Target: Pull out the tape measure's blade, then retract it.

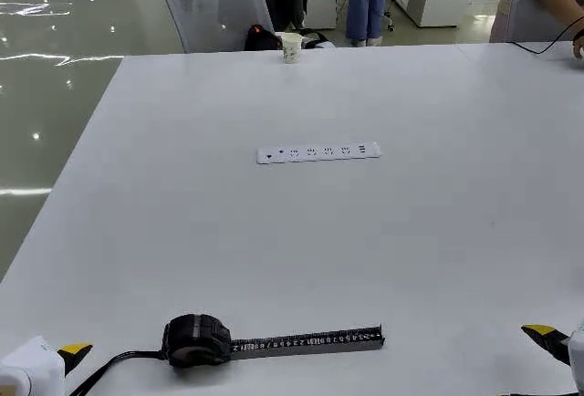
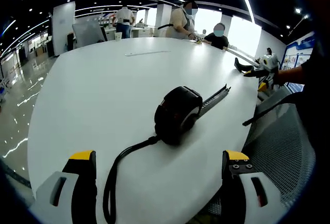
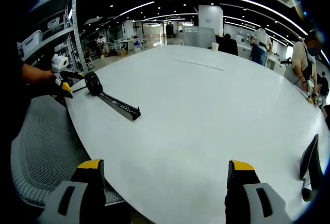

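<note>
The left hand-held gripper (image 2: 159, 157) is held low at the near edge of the desk (image 1: 292, 241), aimed straight at the tape measure (image 2: 178, 113). Its jaws are spread wide and level, with nothing clamped. The black cord (image 2: 117, 167) from the case is seen trailing into the gap between the jaws, nearer one jaw, but it is not pinched.

The right hand-held gripper (image 3: 165, 166) is held off at the near right corner, pointed across bare desk top. Its jaws are parted just as wide and nothing is grasped.

The tape measure is found resting on the desk close to the near edge, towards the left. The blade (image 1: 308, 341) is drawn out and laid flat, running to the right along that edge. Its tip is stopped well short of the right hand-held gripper, so a stretch of bare surface is left between them.

A broad open field of desk is left beyond the blade. A power strip (image 1: 318, 151) is seen well apart at the middle, and a cup (image 1: 291, 46) is stood at the far edge. A chair (image 1: 214, 4) is parked just behind that edge.
</note>
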